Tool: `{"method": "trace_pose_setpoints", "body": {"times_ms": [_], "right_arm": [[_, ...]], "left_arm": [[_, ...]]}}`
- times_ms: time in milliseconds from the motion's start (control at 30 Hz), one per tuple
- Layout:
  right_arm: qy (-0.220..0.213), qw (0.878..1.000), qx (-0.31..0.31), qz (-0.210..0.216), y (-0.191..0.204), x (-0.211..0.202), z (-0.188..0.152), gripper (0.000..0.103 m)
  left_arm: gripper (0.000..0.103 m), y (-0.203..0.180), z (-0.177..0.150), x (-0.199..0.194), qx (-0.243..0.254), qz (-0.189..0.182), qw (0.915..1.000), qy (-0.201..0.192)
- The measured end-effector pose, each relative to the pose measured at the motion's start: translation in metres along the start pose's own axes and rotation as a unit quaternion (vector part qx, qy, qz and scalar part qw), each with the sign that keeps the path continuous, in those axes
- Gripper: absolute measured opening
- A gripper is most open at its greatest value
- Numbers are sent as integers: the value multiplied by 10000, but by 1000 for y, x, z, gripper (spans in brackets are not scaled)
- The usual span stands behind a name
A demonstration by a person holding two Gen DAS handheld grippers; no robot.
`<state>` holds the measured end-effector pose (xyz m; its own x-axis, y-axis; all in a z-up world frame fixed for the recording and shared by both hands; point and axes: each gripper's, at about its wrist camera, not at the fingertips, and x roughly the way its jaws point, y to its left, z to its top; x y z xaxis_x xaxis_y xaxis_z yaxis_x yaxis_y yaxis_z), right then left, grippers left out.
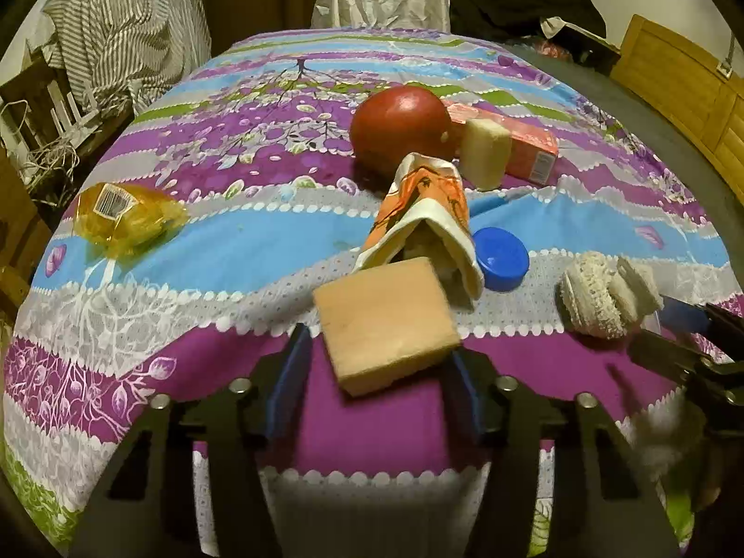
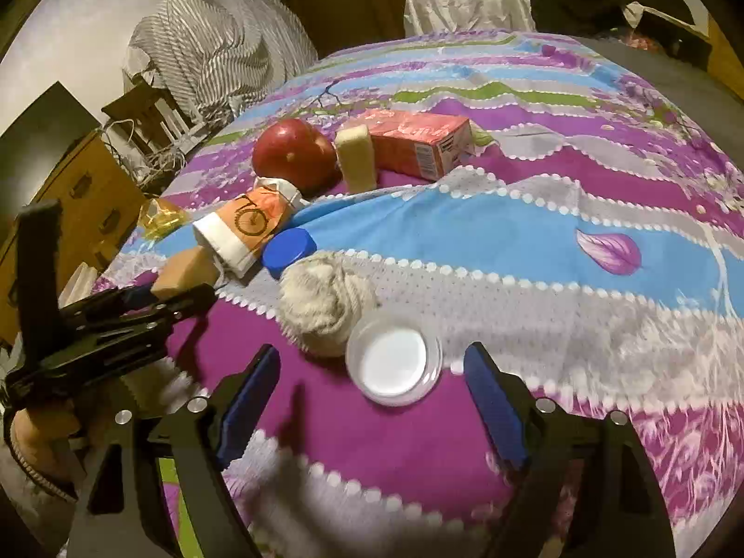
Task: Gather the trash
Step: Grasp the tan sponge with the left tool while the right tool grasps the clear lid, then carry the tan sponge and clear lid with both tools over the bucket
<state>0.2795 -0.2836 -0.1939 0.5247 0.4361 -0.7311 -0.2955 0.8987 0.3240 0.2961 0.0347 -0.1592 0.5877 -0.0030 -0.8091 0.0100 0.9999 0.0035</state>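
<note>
Dim warm indoor light, glare on red ball (image 1: 400,128), strong fisheye bending (corners black), lower edges blurred.

Blue cap (image 1: 501,258), red ball (image 1: 401,128)

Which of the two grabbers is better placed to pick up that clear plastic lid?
The right one. Its open fingers already point straight at the clear plastic lid, which lies between them on the tablecloth. The left gripper faces the tan sponge instead, farther from the lid.
</note>
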Motion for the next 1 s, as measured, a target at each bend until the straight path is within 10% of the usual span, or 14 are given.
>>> {"method": "trace_pose_setpoints", "body": {"times_ms": [133,233,567,1000], "right_arm": [[53,10000,7,-20,-4,6,0,65],[55,9999,-33,-77,-2,4,-4,37],[-449,9985,-211,-242,18,-49,-50,36],[-2185,9693,-630,-934,98,-152,-73,36]], "left_arm": [[43,0,1,1,-19,-44,10000,-11],[41,1,0,0,-54,-73,10000,-28],[40,15,-24,-36,-160,-202,9994,-248],[39,12,-48,-147,-108,-188,9888,-1475]]}}
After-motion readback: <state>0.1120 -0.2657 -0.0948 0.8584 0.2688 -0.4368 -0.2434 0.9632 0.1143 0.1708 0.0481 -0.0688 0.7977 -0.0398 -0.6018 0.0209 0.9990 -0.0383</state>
